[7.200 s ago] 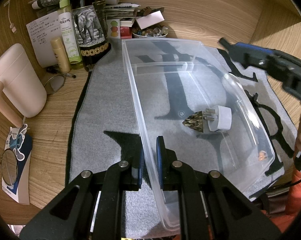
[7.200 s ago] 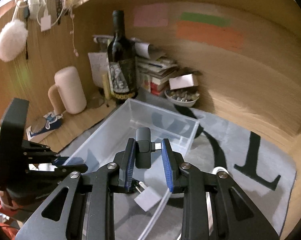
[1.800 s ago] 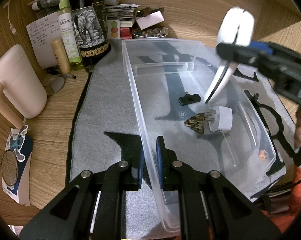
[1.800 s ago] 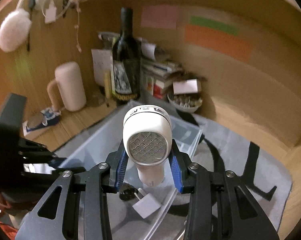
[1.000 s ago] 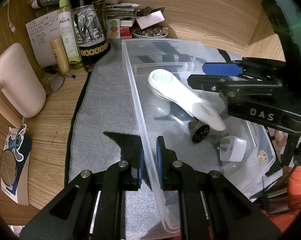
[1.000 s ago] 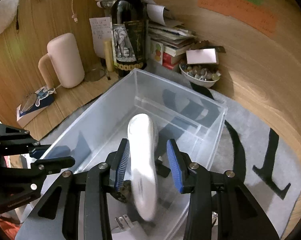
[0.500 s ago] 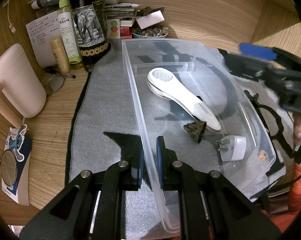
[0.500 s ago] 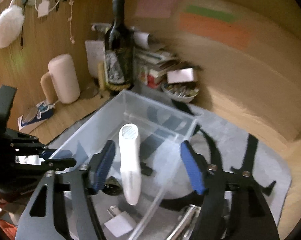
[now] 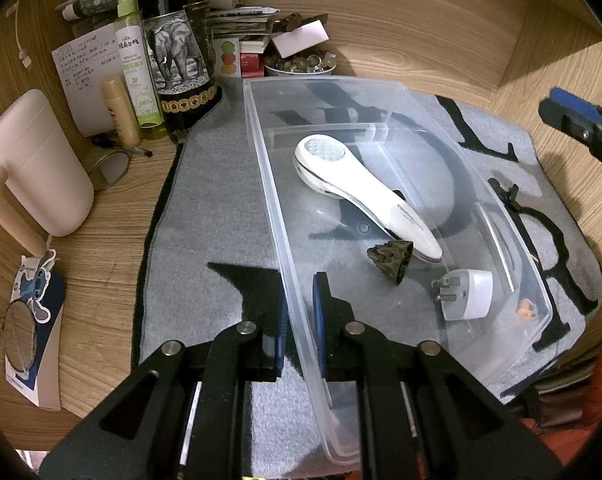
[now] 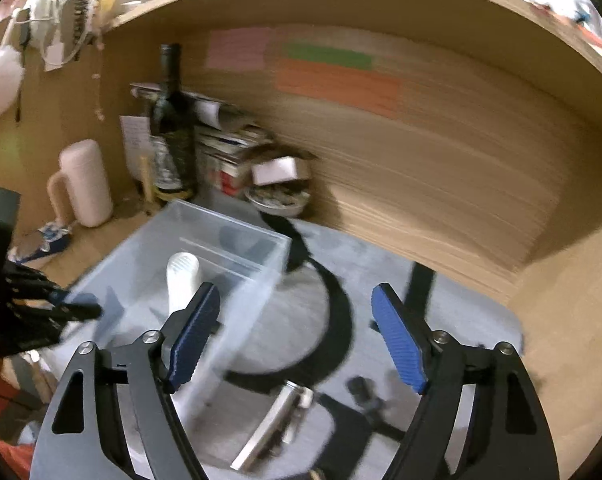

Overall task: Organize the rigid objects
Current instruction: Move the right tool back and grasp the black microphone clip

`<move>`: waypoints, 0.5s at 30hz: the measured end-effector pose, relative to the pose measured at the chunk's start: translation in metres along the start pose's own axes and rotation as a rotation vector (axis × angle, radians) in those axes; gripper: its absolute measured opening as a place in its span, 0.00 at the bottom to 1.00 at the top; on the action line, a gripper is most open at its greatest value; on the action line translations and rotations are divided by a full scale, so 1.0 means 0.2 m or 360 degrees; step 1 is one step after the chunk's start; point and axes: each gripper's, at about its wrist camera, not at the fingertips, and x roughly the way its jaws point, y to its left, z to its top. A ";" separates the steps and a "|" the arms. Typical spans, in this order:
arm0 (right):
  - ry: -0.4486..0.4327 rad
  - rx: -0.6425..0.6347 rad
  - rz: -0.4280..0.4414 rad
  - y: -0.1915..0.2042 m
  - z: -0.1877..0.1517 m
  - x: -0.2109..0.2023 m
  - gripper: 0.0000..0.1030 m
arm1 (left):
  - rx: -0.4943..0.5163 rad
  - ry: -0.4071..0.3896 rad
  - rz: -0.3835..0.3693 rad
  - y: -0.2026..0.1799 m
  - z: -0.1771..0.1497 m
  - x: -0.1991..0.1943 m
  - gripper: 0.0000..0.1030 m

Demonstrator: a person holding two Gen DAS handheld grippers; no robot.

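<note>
A clear plastic bin (image 9: 261,152) lies on a grey mat. My left gripper (image 9: 299,292) is shut on its near long wall, one pad on each side. Inside the bin lie a white handheld device (image 9: 365,196), a dark cone-shaped piece (image 9: 393,258), a white plug adapter (image 9: 465,294) and a small orange bit (image 9: 525,308). My right gripper (image 10: 297,300) hangs above the mat to the right of the bin (image 10: 237,232). Its jaws are opening and nothing is between them. Under it on the mat lie a silver metal tool (image 10: 277,420) and a small black piece (image 10: 361,388).
A wine bottle (image 9: 177,52), a spray bottle (image 9: 135,68), a pink mug (image 9: 33,168) and a bowl of trinkets (image 9: 301,64) crowd the back left. A round mirror (image 9: 19,336) lies at the left edge. Wooden walls close in behind and to the right.
My right gripper let go of the white device in the bin, opened wide and pulled back up and to the right. The left gripper and the bin stayed put.
</note>
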 end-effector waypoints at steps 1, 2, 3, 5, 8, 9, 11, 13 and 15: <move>0.0013 0.0017 -0.0014 -0.03 -0.02 0.00 0.74 | 0.0002 0.0001 0.0002 0.00 0.00 0.00 0.12; 0.0031 0.0038 -0.0027 -0.06 -0.03 0.00 0.74 | 0.0004 0.0001 0.0004 0.00 0.00 0.00 0.12; 0.0054 0.0065 -0.0048 -0.09 -0.06 0.01 0.74 | 0.0006 0.0002 0.0007 0.00 0.00 0.00 0.12; 0.0102 0.0127 -0.0086 -0.17 -0.11 0.04 0.74 | 0.0005 0.0002 0.0007 0.00 0.00 0.00 0.12; 0.0165 0.0212 -0.0105 -0.25 -0.19 0.08 0.74 | 0.0006 0.0002 0.0008 0.00 0.00 0.00 0.12; 0.0197 0.0243 -0.0114 -0.29 -0.22 0.10 0.74 | 0.0006 0.0003 0.0008 0.00 0.00 0.00 0.12; 0.0254 0.0281 -0.0122 -0.32 -0.28 0.15 0.74 | 0.0007 0.0003 0.0010 0.00 0.00 0.00 0.12; 0.0307 0.0308 -0.0121 -0.34 -0.32 0.20 0.74 | 0.0007 0.0003 0.0010 0.00 0.00 0.00 0.12; 0.0389 0.0331 -0.0100 -0.36 -0.38 0.27 0.73 | 0.0005 0.0003 0.0009 0.00 0.00 0.00 0.12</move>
